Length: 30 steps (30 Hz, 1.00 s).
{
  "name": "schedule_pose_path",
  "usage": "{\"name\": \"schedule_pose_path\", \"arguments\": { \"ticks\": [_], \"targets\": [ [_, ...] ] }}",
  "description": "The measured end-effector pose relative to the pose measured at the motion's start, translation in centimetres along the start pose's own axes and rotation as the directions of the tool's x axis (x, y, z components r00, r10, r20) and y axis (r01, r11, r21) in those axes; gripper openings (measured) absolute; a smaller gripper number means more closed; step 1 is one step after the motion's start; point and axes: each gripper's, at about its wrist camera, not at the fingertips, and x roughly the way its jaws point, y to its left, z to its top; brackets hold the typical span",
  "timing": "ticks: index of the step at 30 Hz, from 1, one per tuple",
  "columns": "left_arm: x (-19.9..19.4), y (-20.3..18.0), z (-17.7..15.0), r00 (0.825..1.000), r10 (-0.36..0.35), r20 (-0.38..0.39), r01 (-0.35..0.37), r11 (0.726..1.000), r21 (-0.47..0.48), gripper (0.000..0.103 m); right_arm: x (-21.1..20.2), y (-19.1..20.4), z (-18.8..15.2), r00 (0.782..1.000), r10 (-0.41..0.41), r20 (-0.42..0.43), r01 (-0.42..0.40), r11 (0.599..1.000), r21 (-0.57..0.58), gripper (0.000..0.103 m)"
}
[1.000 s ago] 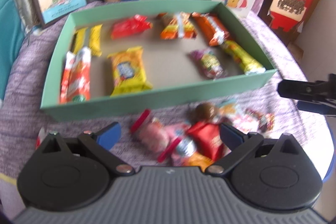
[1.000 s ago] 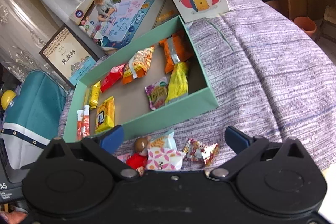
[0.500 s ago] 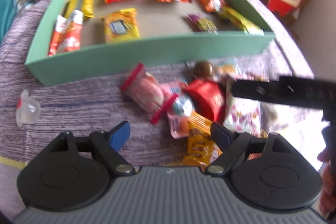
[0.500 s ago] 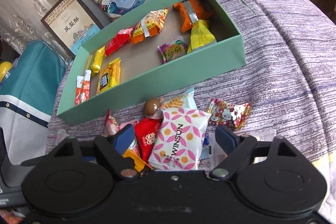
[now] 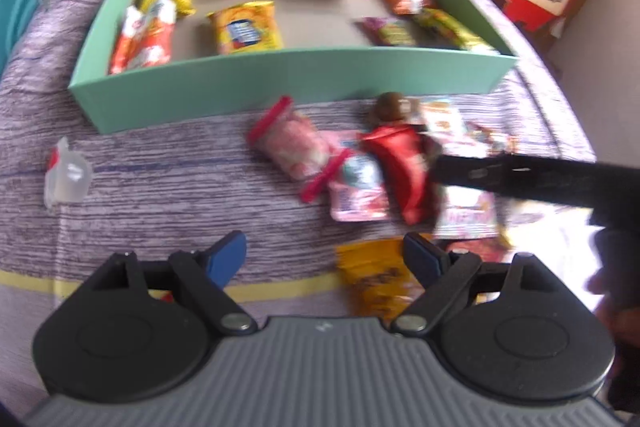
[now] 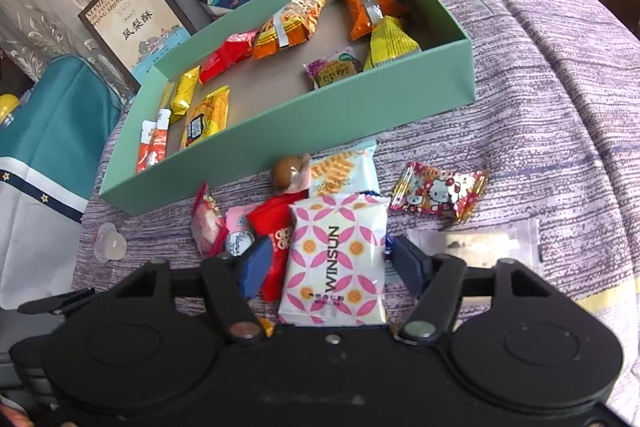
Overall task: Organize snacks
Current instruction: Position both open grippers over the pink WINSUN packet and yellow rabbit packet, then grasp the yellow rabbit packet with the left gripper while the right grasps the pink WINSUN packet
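A: We count the green box first. It sits on the purple cloth, toward the far edge, and already holds nine or so packets. Two red-and-white sticks lie at its left end, with a yellow biscuit pack beside them. Orange packs and a yellow-green one fill the right end.

B: So we judge the job roughly half done. The box floor is bare in the middle; there is room.

A: What is left lies in a heap on the cloth, just in front of the box's near wall. We note the pink-and-white WINSUN pack, a red packet, a Hello Kitty sweet, a pale-blue wafer pack, a brown round sweet and a pink marshmallow-like pack.

B: Also a small clear jelly cup off by itself near the left edge, and an orange pack by the near edge.

A: Grippers. The right gripper straddles the WINSUN pack and its jaws are closing. We see the pads not yet pressing on the pack.

B: The left gripper hangs over the cloth near the orange pack, jaws apart, nothing held.

A: We reckon eight or more pieces remain to be boxed.
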Motion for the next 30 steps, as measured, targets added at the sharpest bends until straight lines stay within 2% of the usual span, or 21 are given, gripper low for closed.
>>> {"name": "schedule_pose_path", "arguments": {
  "ticks": [2,3,4,7,9,11,18,20,22,26,29,30],
  "targets": [
    [0.0,-1.2,-0.3,1.0,-0.011,0.001,0.011,0.999,0.035,0.086,0.1,0.3,-0.3,1.0,-0.014,0.016,0.014,1.0,-0.027,0.067],
    [0.2,-1.9,-0.5,1.0,-0.009,-0.008,0.01,0.998,0.057,0.086,0.1,0.4,-0.4,1.0,-0.024,0.02,0.025,0.999,-0.041,0.054],
    [0.5,-2.4,-0.8,1.0,-0.004,-0.024,0.006,0.997,0.077,0.086,0.0,0.3,-0.4,0.999,-0.024,0.023,0.025,0.999,-0.039,0.05],
    [1.2,-3.2,-1.8,0.999,0.005,-0.053,0.001,0.994,0.111,0.081,-0.7,-0.3,-0.3,0.999,-0.007,0.032,0.008,1.0,-0.021,0.047],
    [0.9,-3.4,-2.3,0.999,0.027,-0.027,-0.023,0.99,0.14,0.067,-1.2,-0.8,-0.4,0.999,-0.001,0.034,0.001,1.0,-0.006,0.045],
    [0.6,-3.3,-2.3,0.999,0.035,-0.014,-0.033,0.988,0.15,0.037,-1.3,-1.2,-0.4,0.999,0.012,0.029,-0.013,1.0,0.02,0.038],
    [0.1,-2.2,-2.5,0.999,0.031,-0.013,-0.029,0.992,0.123,0.034,-1.3,-0.8,-0.8,1.0,-0.005,0.015,0.005,1.0,-0.004,0.038],
    [0.0,-1.8,-2.6,0.999,0.029,-0.013,-0.027,0.994,0.109,0.034,-1.4,-0.4,-0.7,1.0,-0.012,0.015,0.012,1.0,-0.007,0.043],
    [-0.2,-1.4,-2.6,0.999,0.032,-0.006,-0.032,0.995,0.092,0.034,-1.2,0.1,-0.7,1.0,-0.018,0.017,0.018,1.0,-0.018,0.057],
    [-0.4,0.4,-2.6,0.999,0.046,0.008,-0.046,0.998,0.036,0.034,-0.1,1.3,-0.9,0.998,-0.056,0.013,0.057,0.996,-0.064,0.058],
    [-0.6,1.7,-2.6,0.998,0.057,0.012,-0.057,0.998,-0.001,0.034,0.3,2.0,-1.4,0.995,-0.083,0.047,0.087,0.991,-0.098,0.058],
    [-0.7,2.2,-2.7,0.998,0.056,0.014,-0.056,0.998,-0.011,0.034,0.2,2.1,-1.5,0.995,-0.086,0.055,0.092,0.99,-0.109,0.053]
  ]
}}
